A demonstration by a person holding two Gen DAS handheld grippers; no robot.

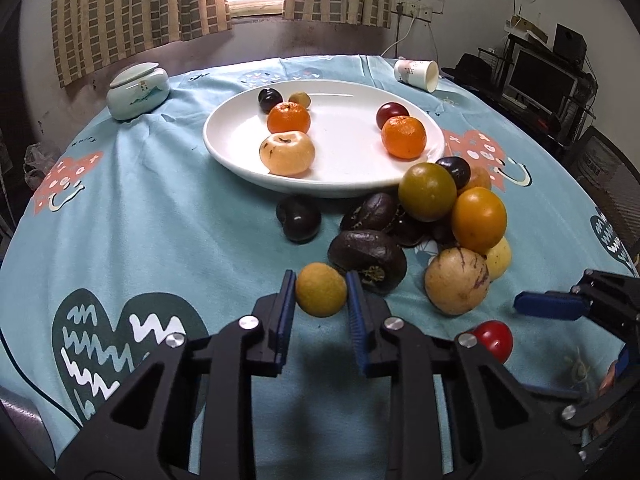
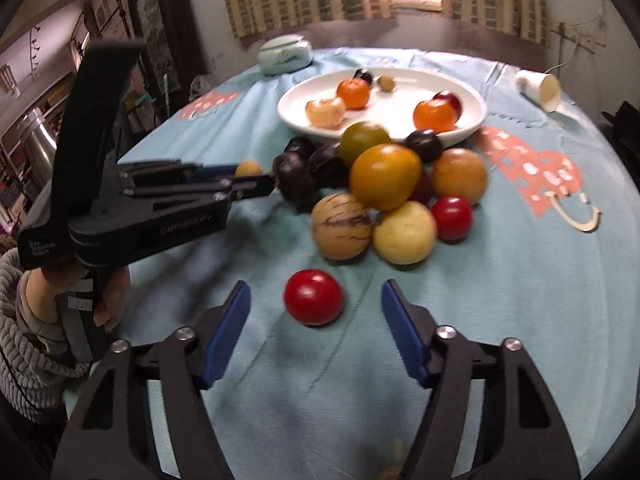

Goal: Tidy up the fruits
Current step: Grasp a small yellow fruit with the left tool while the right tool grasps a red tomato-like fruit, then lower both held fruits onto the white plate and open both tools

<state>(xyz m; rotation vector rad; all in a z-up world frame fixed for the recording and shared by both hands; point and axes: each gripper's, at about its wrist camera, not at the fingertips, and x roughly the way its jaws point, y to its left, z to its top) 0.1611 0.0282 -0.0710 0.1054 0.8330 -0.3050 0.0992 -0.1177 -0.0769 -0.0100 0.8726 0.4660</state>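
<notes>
Fruit half sorted, both grippers down at the near edge of the pile

Tablecloth point(image 1: 120, 208), pale blue with heart prints, covers the round table. Far left on it sits a lidded ceramic jar point(image 1: 137, 91). Next comes the white plate point(image 1: 340, 176), already holding two oranges, a pale yellow fruit, two dark plums and one small olive-coloured fruit.

Nearer the front, the left gripper point(image 1: 321, 294) is clenched on a small yellow fruit point(image 1: 321, 294), its blue pads pressing the fruit from both sides just in front of a wrinkled dark fruit point(image 1: 368, 260). A hand in a grey ribbed sleeve point(image 2: 60, 292) grips its handle.

Right of that lies the loose pile point(image 2: 380, 184), touching the plate's near rim: dark plums, a green-brown fruit, a big amber one, a striped cream fruit, a pale yellow one and a small red one, all crowded together.

Further right, the right gripper point(image 2: 316, 304) is released, its blue fingers standing clear on either side of a red tomato point(image 2: 314, 297) that rests on the cloth apart from the pile. Those fingers look slightly blurred.

Far right at the back, a paper cup point(image 1: 416, 74) lies tipped on its side.
</notes>
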